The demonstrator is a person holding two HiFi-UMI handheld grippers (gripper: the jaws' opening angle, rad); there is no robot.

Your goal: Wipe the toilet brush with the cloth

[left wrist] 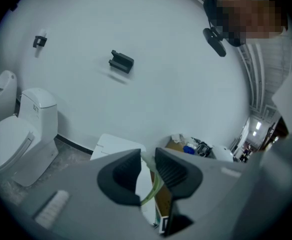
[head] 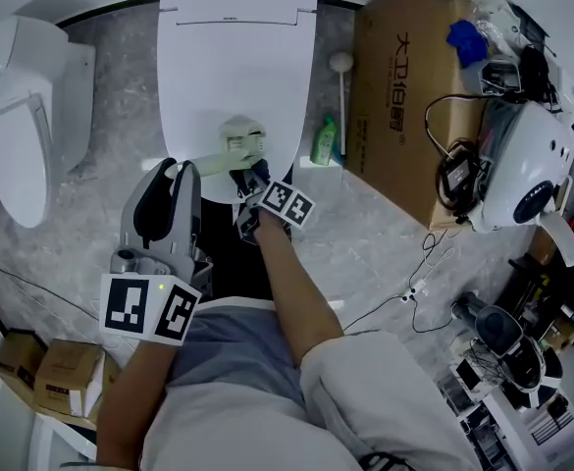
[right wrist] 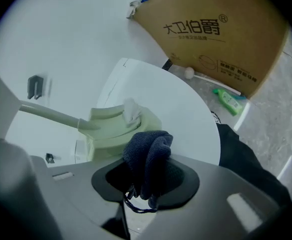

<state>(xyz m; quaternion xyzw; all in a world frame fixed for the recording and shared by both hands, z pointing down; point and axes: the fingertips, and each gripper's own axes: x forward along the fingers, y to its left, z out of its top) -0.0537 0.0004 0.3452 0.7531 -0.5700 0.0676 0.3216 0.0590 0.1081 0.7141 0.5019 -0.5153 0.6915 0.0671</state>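
Two hand-held grippers meet over a closed white toilet lid (head: 208, 67) in the head view. The left hand-held gripper (head: 186, 168) is clamped on the handle of the pale green brush (head: 239, 140). The right hand-held gripper (head: 260, 189) pinches a dark cloth (head: 254, 172) just beside the brush head. A printed cardboard box (head: 404, 86) stands right of the toilet, with a blue item (head: 466, 39) on its top. A green bottle (head: 324, 141) and a white ball-tipped stick (head: 342, 96) sit between box and toilet. A second toilet (head: 22, 116) stands at left on the grey marbled floor (head: 365, 234).

In the left gripper view, ribbed black jaws close on the slim green brush handle (left wrist: 155, 186), with a plain white wall (left wrist: 160, 59) beyond.

In the right gripper view, the coarse navy cloth (right wrist: 148, 159) bunches between the jaws, just in front of the smooth plastic brush (right wrist: 118, 126). The brush carries a white tuft and its handle runs off left. Whether cloth and brush touch cannot be told. The box (right wrist: 210, 29) and bottle (right wrist: 228, 101) lie beyond the glossy lid (right wrist: 185, 109).
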